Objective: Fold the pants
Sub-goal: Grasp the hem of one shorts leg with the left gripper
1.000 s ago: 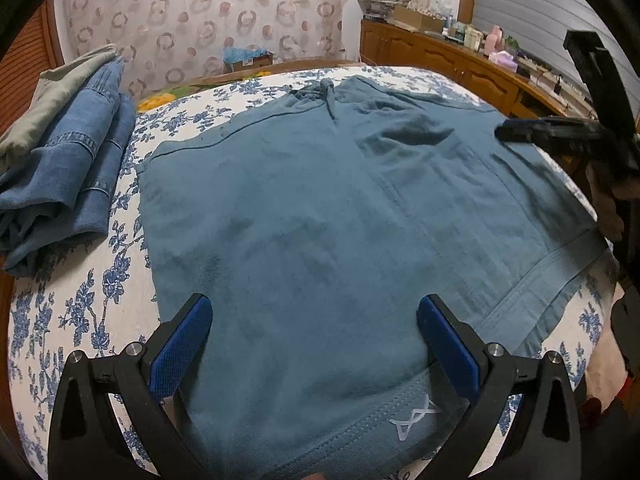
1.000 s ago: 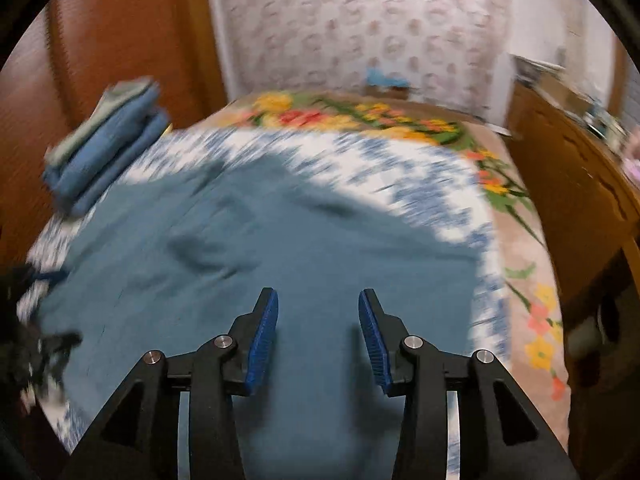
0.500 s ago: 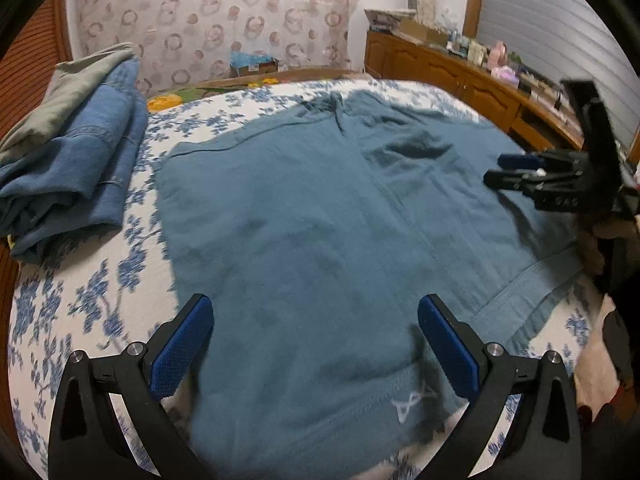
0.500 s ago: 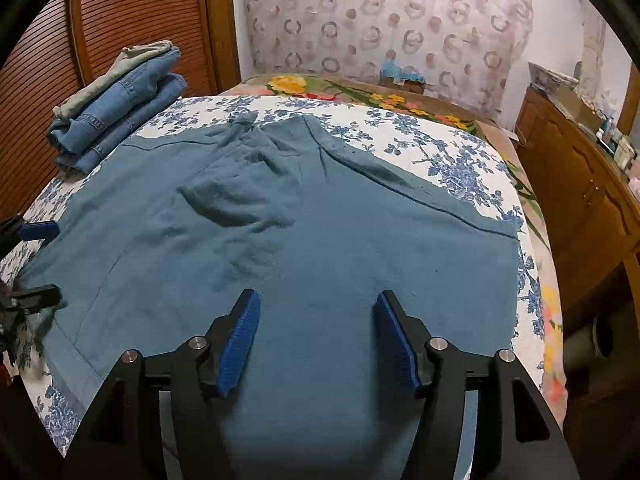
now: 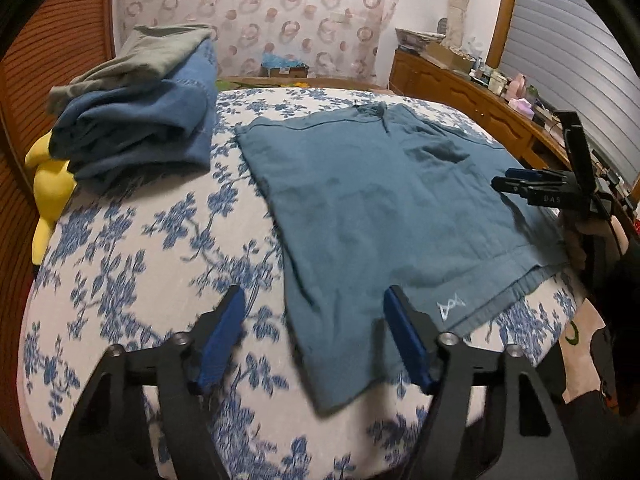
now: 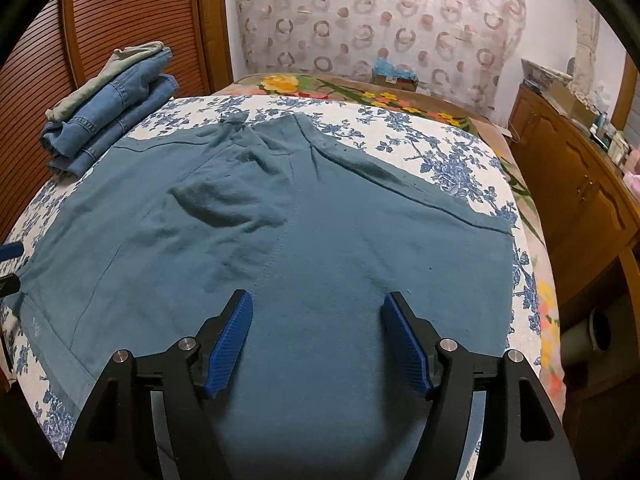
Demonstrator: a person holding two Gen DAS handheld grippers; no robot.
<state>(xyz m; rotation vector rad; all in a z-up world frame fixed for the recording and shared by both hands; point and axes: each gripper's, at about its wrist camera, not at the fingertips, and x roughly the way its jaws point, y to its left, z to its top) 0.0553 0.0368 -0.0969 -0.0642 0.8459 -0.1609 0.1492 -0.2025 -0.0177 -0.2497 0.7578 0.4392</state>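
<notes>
Grabbing only the top layer could leave your teal pants (image 5: 384, 208) lumpy; your left gripper (image 5: 314, 334) and right gripper (image 6: 316, 338) both hang spread wide, holding nothing.

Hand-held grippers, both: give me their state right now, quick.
Left hand-held gripper: open, holding nothing, over the pants' edge.
Right hand-held gripper: open, holding nothing, above the pants.
</notes>
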